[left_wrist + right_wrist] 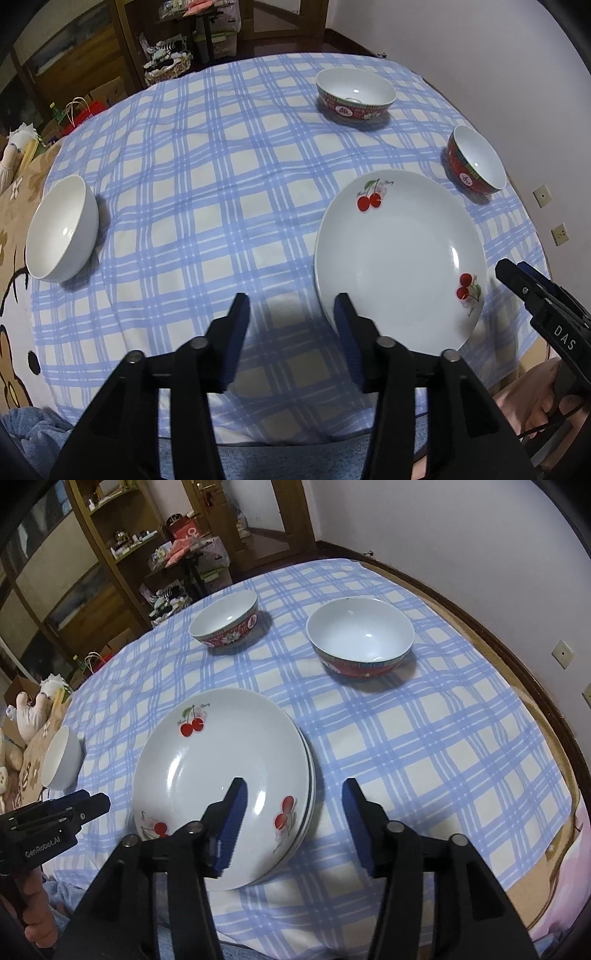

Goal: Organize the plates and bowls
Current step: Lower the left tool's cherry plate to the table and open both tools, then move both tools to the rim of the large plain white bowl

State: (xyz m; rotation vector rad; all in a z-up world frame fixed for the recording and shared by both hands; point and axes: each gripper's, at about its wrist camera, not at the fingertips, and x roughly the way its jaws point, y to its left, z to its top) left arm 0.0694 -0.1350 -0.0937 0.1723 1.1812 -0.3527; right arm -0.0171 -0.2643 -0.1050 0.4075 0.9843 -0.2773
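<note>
Blue-padded fingers (236, 812) of the right claw (293, 812) stand spread apart and grasp nothing; its left finger overhangs the near part of the cherry plates (207, 760), its right finger hangs over bare checked cloth (424, 738). The left claw (291, 325) is likewise released and empty, its right finger over the near rim of the top plate, its left finger over cloth. The plates sit nested in one stack on the table, so that step appears done; the bowls remain scattered. Ahead of the right claw stand the large red bowl (362, 642) and, further left, the second red bowl (225, 622); the white bowl (61, 229) stands well to the left of the left claw. Judged next move: each claw reaches forward, straddles a bowl rim, closes; the glazed rims look slippery, so a firm closure is advised.
</note>
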